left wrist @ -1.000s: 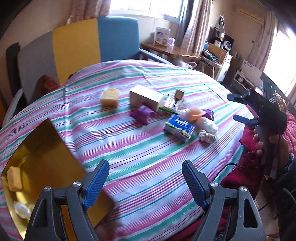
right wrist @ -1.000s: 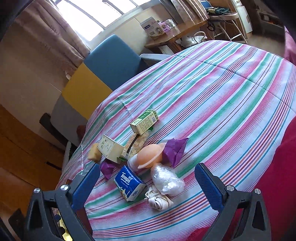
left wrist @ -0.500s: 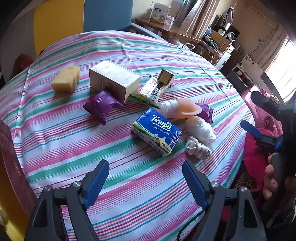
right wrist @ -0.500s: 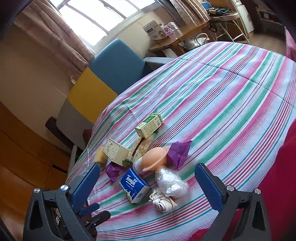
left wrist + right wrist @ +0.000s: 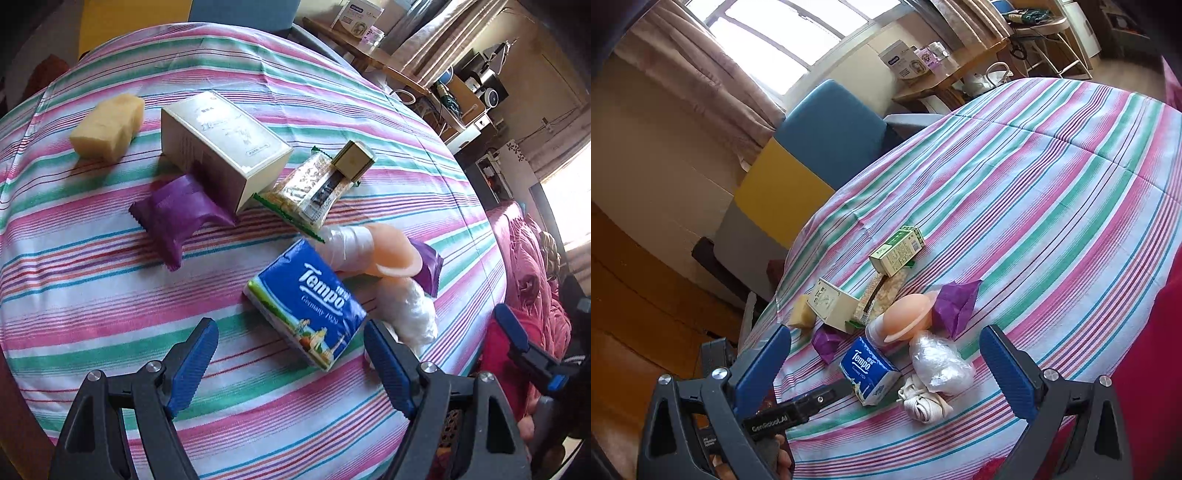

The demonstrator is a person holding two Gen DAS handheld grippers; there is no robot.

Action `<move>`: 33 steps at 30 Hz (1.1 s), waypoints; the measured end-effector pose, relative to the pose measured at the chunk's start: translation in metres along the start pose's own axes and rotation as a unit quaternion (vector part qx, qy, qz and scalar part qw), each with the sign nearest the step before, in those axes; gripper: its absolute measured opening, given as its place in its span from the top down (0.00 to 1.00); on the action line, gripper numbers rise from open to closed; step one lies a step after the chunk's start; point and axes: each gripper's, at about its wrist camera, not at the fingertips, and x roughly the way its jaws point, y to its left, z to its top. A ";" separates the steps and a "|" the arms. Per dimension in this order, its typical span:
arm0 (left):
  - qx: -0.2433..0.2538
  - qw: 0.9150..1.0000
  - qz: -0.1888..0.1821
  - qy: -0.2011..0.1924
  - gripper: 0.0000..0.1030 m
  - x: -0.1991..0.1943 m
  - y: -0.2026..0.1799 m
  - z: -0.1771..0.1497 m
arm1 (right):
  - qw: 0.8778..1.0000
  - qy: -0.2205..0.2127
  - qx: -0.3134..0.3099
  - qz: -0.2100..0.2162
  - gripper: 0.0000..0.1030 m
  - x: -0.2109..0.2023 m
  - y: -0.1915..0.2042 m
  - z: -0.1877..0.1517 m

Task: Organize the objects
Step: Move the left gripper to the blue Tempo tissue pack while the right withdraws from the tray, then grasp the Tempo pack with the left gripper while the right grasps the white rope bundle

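Blue Tempo tissue pack sits just ahead of your left gripper, between its spread fingers.

The blue plastic-wrapped Tempo tissue pack [image 5: 308, 301] lies flat on the striped tablecloth [image 5: 92, 280], just beyond the tips of your left gripper [image 5: 290, 354], whose jaws stand wide apart and hold nothing. Judge it light, soft and springy, with a slick film that may slide; take it across its two long sides, near the middle, and squeeze gently. Just right of it, touching or nearly so, lie a white crinkled plastic bundle [image 5: 410, 310] and a peach silicone cup [image 5: 393, 253], so keep your right-hand finger clear of them. Further ahead to the left lies a purple foil packet [image 5: 177, 214], leaning against a cream cardboard box [image 5: 225, 144]. Your right gripper [image 5: 886, 363] hangs back from the pile, fully spread and empty too.
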 end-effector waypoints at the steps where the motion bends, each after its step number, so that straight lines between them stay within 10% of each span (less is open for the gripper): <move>1: -0.002 1.000 0.003 0.000 0.20 0.002 -0.002 0.004 | 1.000 0.002 0.001 0.001 0.00 0.001 0.000 0.000; 11: 0.023 0.997 0.070 0.031 0.21 0.048 -0.025 0.028 | 1.000 0.001 0.004 0.006 0.00 0.000 -0.001 0.000; 33: 0.084 0.996 0.036 -0.013 0.30 -0.004 0.016 -0.057 | 0.999 0.031 0.000 -0.021 0.00 0.010 0.000 0.001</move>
